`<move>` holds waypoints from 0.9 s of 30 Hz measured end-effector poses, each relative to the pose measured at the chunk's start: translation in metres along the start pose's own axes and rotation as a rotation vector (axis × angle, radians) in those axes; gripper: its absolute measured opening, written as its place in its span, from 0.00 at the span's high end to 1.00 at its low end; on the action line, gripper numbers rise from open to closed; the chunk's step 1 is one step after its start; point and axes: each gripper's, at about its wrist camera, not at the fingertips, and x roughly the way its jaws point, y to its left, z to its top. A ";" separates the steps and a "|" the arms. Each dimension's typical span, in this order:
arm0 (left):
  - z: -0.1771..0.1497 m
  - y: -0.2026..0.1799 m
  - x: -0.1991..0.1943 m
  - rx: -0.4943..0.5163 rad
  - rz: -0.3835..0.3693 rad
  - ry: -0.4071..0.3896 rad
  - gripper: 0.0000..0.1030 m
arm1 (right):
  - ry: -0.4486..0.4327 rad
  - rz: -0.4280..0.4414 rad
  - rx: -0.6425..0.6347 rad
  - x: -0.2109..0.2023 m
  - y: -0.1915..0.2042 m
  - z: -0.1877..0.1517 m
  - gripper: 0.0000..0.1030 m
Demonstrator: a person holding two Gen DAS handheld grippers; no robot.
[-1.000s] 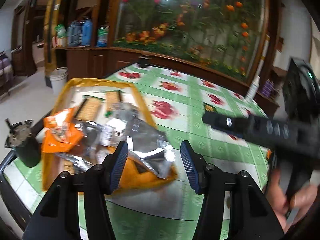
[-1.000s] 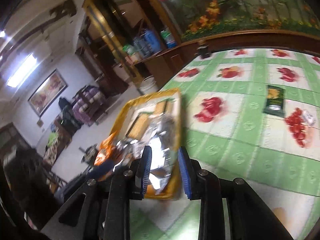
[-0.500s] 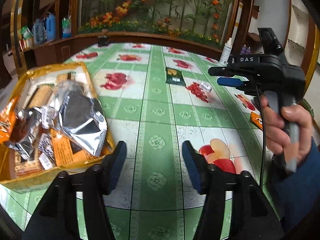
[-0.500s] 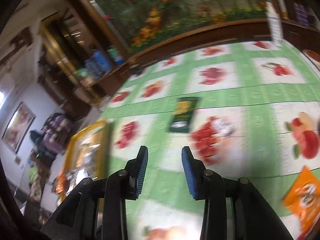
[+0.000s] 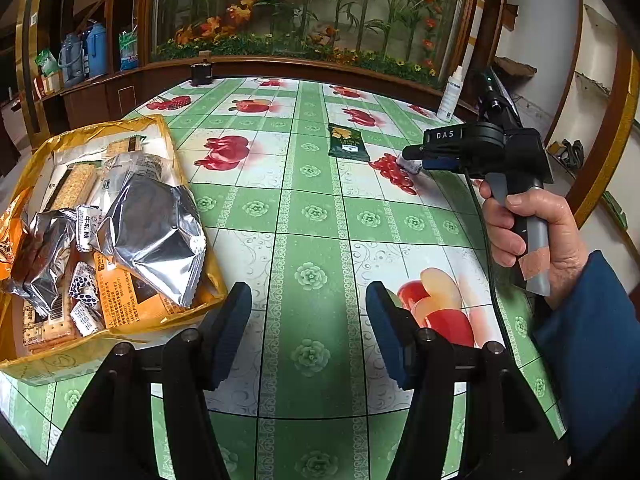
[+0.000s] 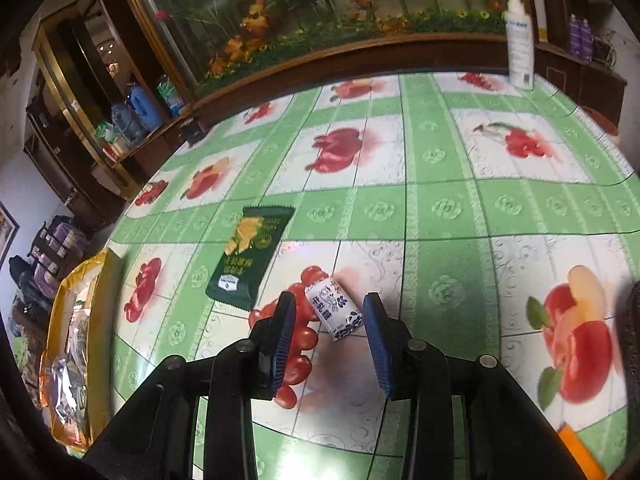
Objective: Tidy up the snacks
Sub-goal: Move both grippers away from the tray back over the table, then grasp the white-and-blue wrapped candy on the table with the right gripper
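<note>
Left wrist view: my left claw hangs over the table with its jaws apart and nothing between them; only the green-and-fruit cloth shows in the gap. The jaws have just been opening. To its left sits the yellow box, touching the table, filled with snacks: a silver pouch lies on top, with an orange pack, biscuit bars and small white sweets beneath and beside it. Farther off on the cloth lies a green packet, well apart from the box. On the right side of the view, my right hand grips the handle of my right claw, which points toward a small white candy just beyond the green packet. A white bottle stands upright at the far table edge.

Right wrist view: my right claw is open, and its jaws have just been opening. The candy lies tilted on the cloth between the two pads; neither pad touches it. The green packet lies flat just to the left of the candy, apart from it. The yellow box is at the left table edge, well apart from both. The bottle stands at the far edge.
</note>
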 end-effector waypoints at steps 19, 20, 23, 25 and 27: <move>0.000 0.001 0.002 0.002 0.020 0.003 0.44 | 0.033 -0.044 -0.086 0.004 0.022 -0.013 0.86; -0.001 0.002 0.002 0.002 0.020 0.003 0.44 | 0.040 -0.033 -0.081 0.003 0.023 -0.014 0.86; -0.001 0.002 0.002 -0.001 0.020 0.003 0.44 | 0.073 0.015 -0.057 0.001 0.022 -0.017 0.86; -0.001 0.002 0.002 -0.002 0.019 0.003 0.44 | 0.107 0.077 -0.026 -0.001 0.019 -0.019 0.86; -0.001 0.002 0.001 -0.002 0.019 0.003 0.44 | 0.133 0.115 0.004 -0.003 0.016 -0.021 0.86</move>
